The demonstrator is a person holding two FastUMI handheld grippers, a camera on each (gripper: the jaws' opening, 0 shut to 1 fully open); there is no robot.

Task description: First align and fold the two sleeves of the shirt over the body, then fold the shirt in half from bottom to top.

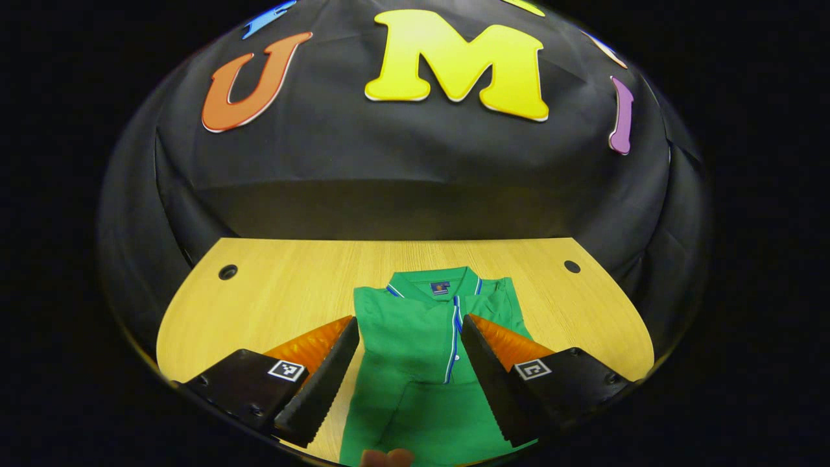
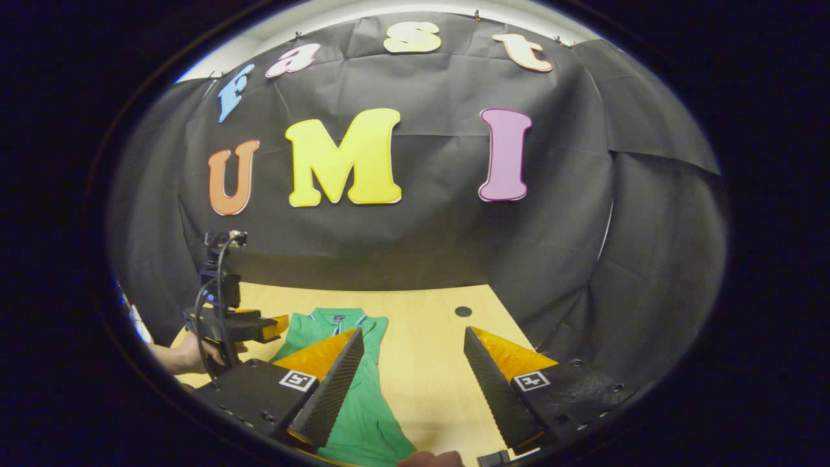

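A green polo shirt (image 1: 402, 389) lies flat on the wooden table (image 1: 292, 292), collar at the far end. It looks narrow, with fabric folded in over its front. My left gripper (image 1: 410, 321) is open above it, one finger over each side edge of the chest. In the right gripper view the shirt (image 2: 363, 395) lies to the left. My right gripper (image 2: 413, 332) is open, its left finger over the shirt's right edge and its right finger over bare table (image 2: 434, 363). The left gripper (image 2: 275, 326) shows farther left by the collar, held by a hand (image 2: 188, 355).
Two round cable holes (image 1: 227, 272) (image 1: 572, 266) sit near the table's far corners, and one hole (image 2: 463, 311) shows in the right gripper view. Black cloth walls close the table at the back and sides. A fingertip (image 1: 386, 457) shows at the bottom edge.
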